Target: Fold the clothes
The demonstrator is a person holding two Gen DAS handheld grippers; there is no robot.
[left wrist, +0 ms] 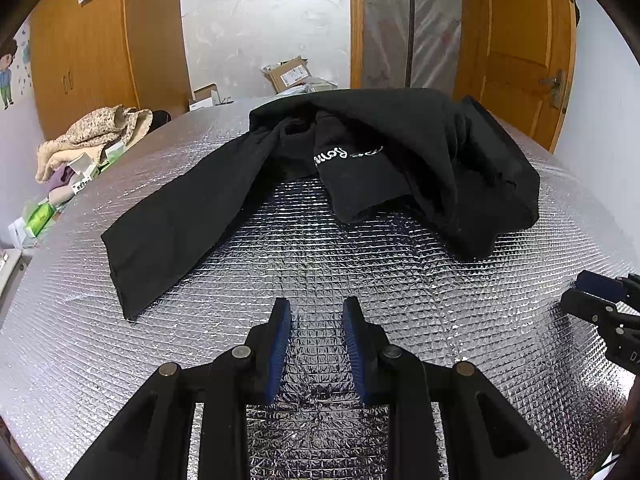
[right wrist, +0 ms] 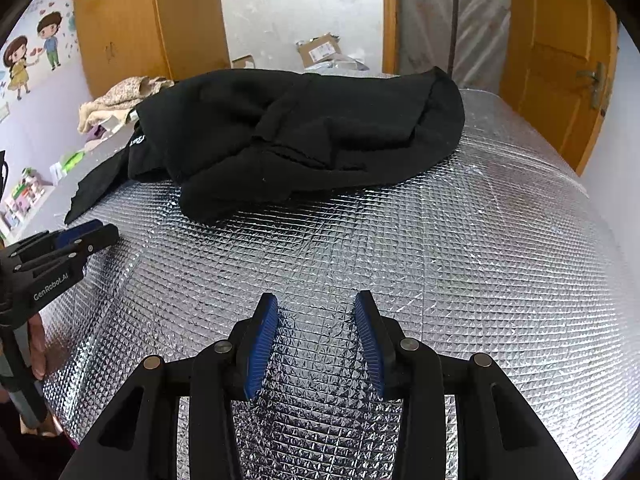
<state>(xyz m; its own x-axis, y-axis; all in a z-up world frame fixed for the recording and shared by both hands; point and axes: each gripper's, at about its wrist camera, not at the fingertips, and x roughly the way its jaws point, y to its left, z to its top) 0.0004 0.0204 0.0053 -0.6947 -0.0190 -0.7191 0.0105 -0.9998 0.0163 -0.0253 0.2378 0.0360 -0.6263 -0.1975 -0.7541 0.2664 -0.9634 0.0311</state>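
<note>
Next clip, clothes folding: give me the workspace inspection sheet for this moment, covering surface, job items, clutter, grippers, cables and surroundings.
Surface: silver quilted foil cover, bare in front of both grippers.
Job's things: one black garment, crumpled and unfolded, one long part stretched toward the left; white lettering showing.
Clutter: floral beige cloth and small boxes along the left edge; cardboard boxes beyond the far edge.
Grippers: left gripper open, empty, short of the garment; right gripper open, empty, over bare foil.
Cables: nothing clearly seen.
Surroundings: wooden wardrobe, wooden door, plastic-covered doorway, cartoon wall stickers.
</note>
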